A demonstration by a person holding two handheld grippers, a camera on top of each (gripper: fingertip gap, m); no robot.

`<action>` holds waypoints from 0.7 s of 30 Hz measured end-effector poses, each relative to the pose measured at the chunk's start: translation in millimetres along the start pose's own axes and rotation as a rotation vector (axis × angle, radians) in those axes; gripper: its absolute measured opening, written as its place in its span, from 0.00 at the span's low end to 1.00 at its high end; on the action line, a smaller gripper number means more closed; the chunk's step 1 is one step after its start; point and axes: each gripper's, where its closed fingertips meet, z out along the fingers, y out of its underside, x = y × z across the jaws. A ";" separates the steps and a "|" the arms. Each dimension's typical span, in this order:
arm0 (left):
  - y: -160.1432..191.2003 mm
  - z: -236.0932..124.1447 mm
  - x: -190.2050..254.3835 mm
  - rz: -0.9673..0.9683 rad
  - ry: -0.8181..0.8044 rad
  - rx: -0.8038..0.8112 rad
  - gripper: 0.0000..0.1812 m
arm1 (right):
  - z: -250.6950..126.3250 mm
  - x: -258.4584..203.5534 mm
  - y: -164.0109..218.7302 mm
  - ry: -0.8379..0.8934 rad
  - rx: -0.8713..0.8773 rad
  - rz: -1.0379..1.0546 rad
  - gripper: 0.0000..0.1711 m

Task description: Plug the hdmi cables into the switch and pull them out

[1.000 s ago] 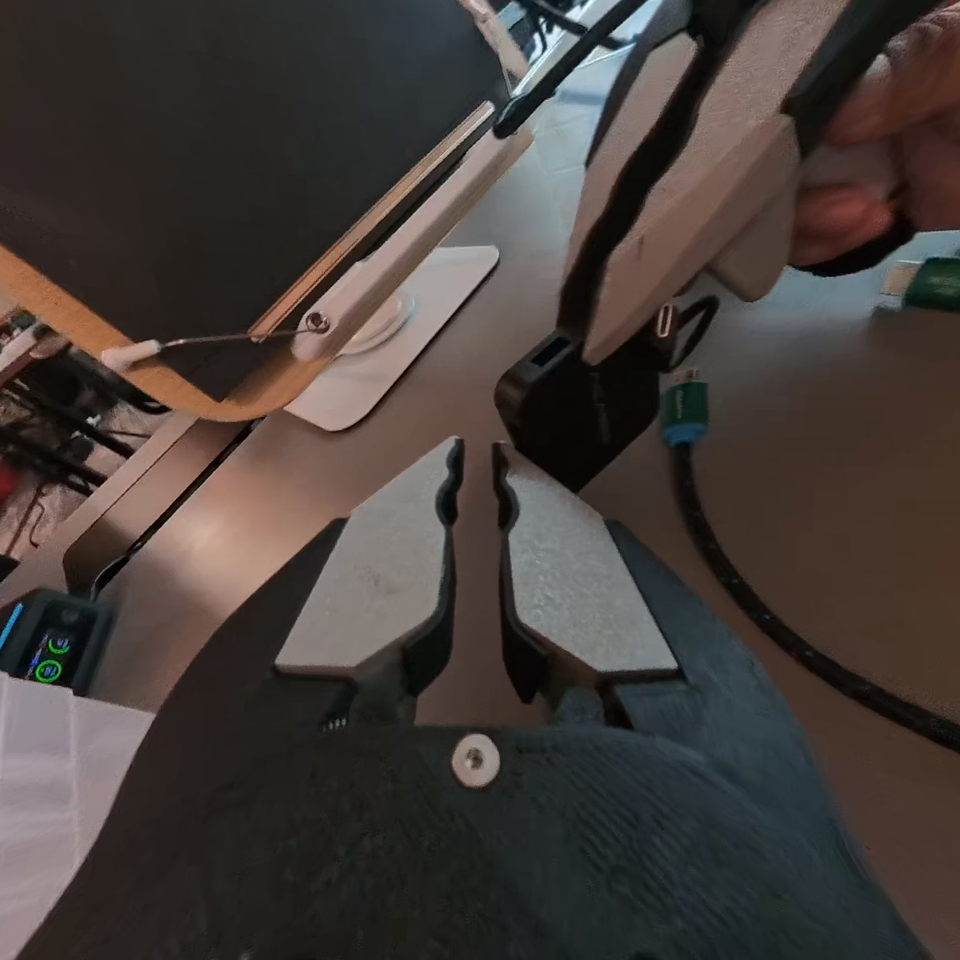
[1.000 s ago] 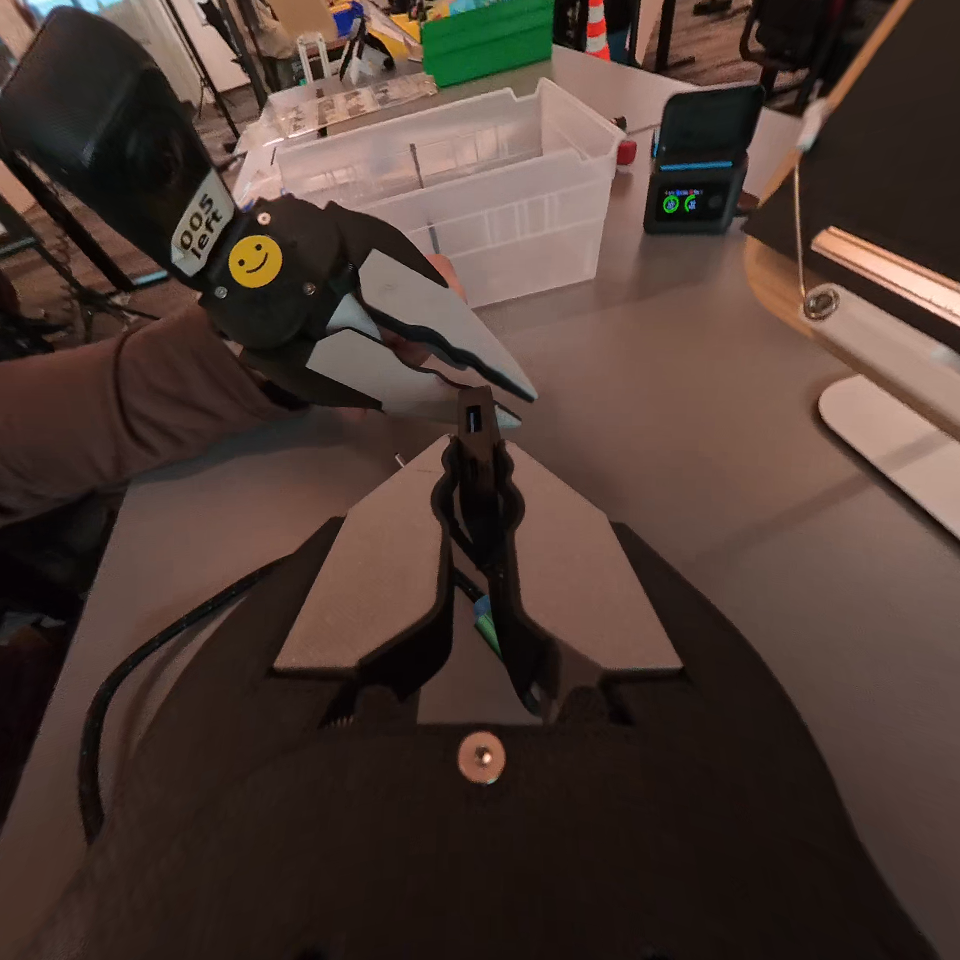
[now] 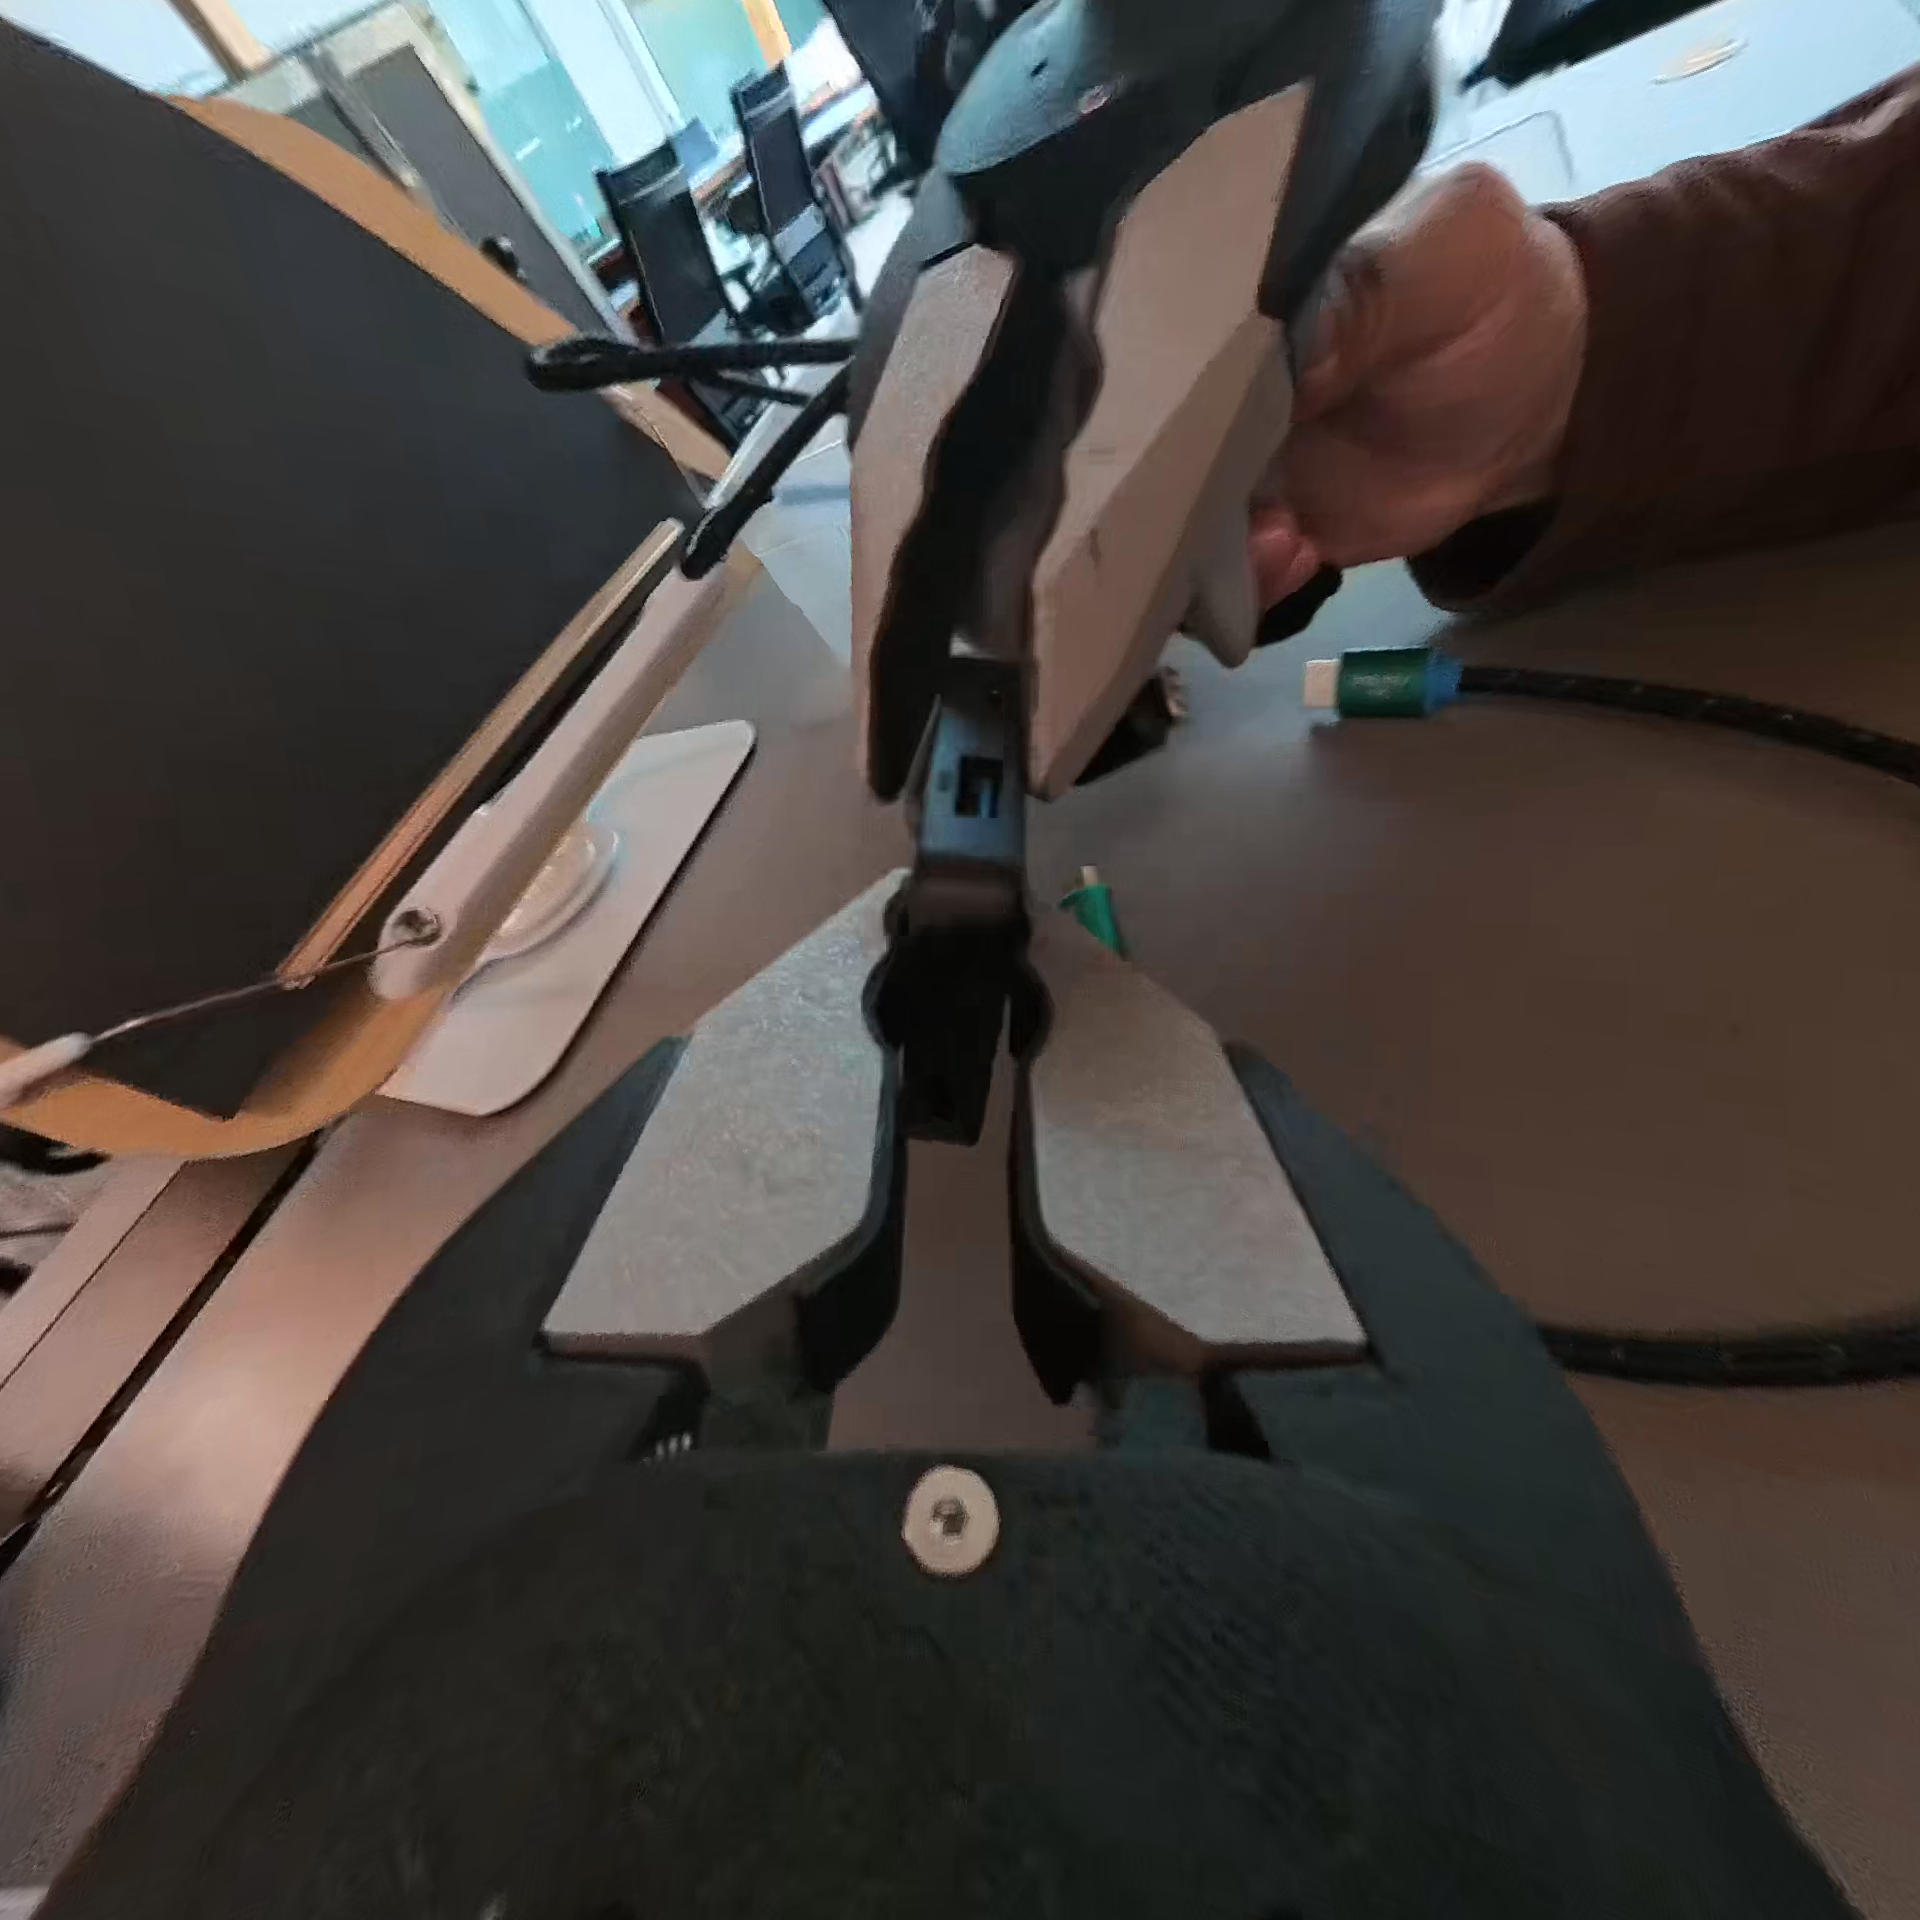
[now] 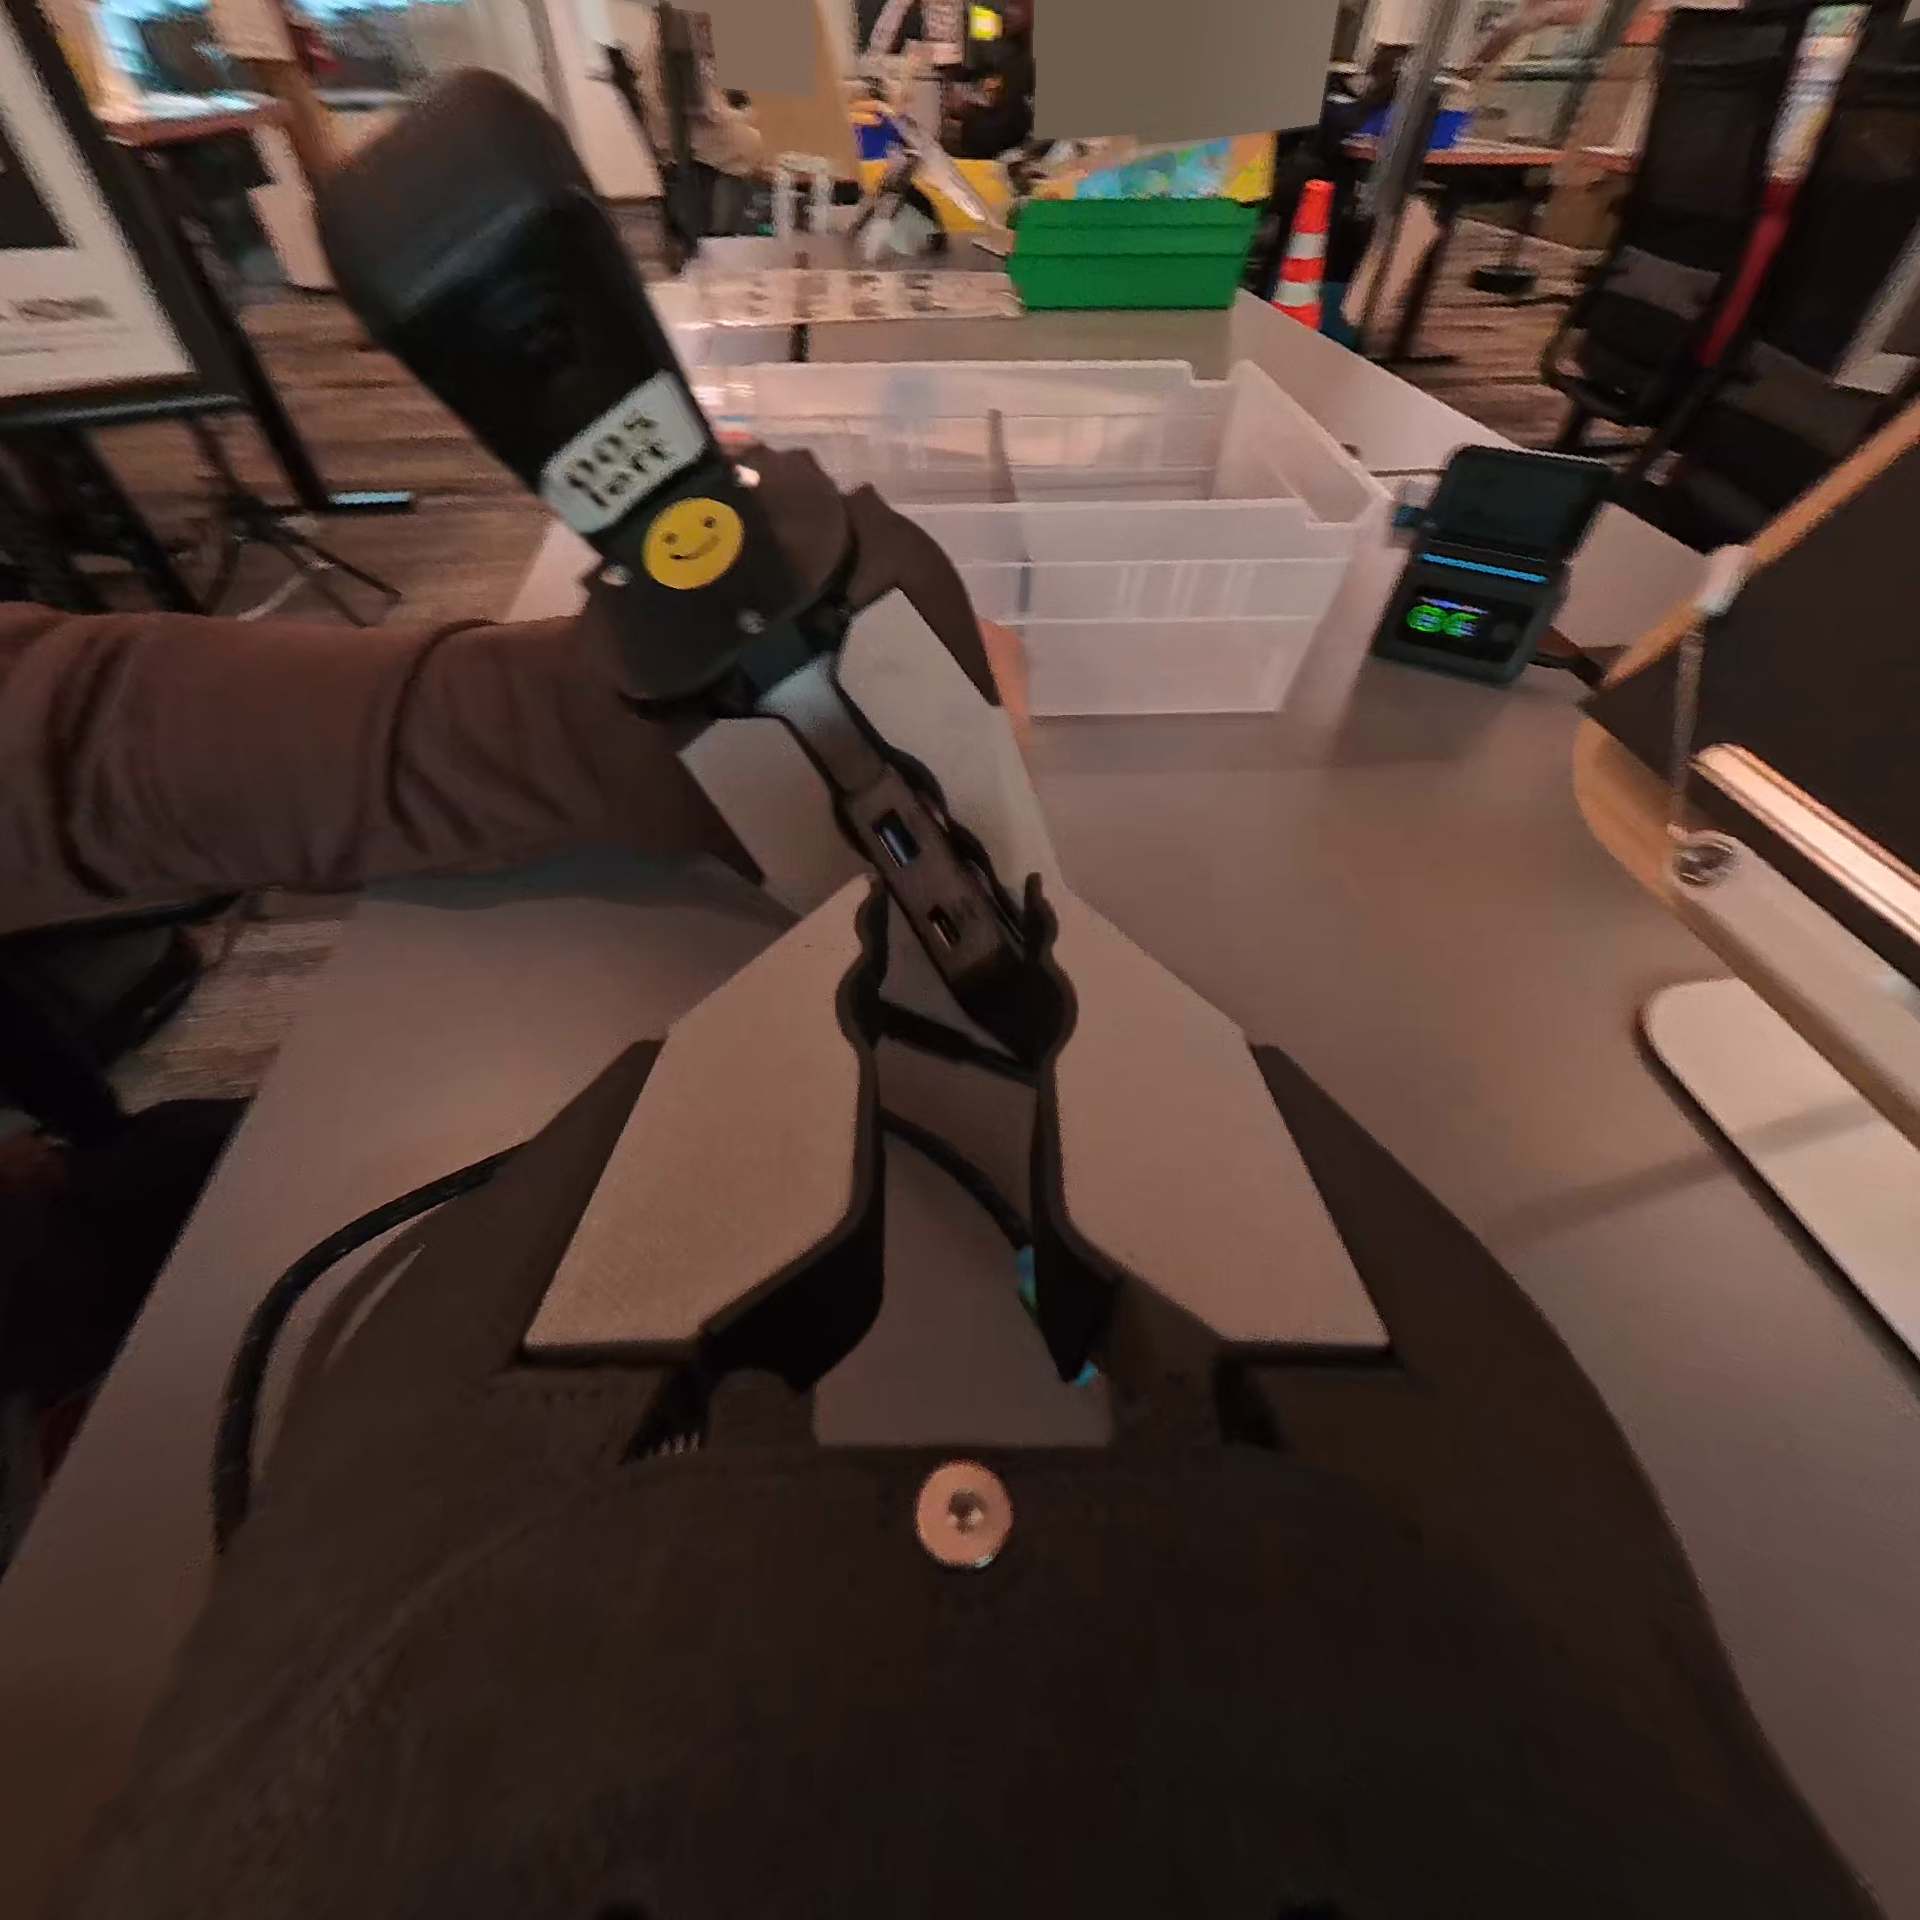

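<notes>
Brown desk; switch clamped between both tongs.

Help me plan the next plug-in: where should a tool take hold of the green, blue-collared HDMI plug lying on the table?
Grip the green shell across its two long sides, coming from above and leaving the silver tip free. It lies flat on the table with its braided cable trailing behind, so a top approach probably suits best.
</notes>
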 end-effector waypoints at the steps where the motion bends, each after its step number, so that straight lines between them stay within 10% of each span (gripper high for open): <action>1: 2.6 -0.1 -5.9 0.008 -0.025 -0.020 0.07 | -0.8 8.1 0.5 0.053 -0.002 0.000 0.14; 9: 36.8 -22.4 -84.5 0.289 -0.546 -0.260 0.07 | -10.4 66.1 33.2 0.351 -0.103 0.204 0.22; 21: 75.3 -30.6 -112.0 0.171 -0.667 -0.383 0.06 | -26.0 37.9 82.7 0.423 -0.400 0.541 0.24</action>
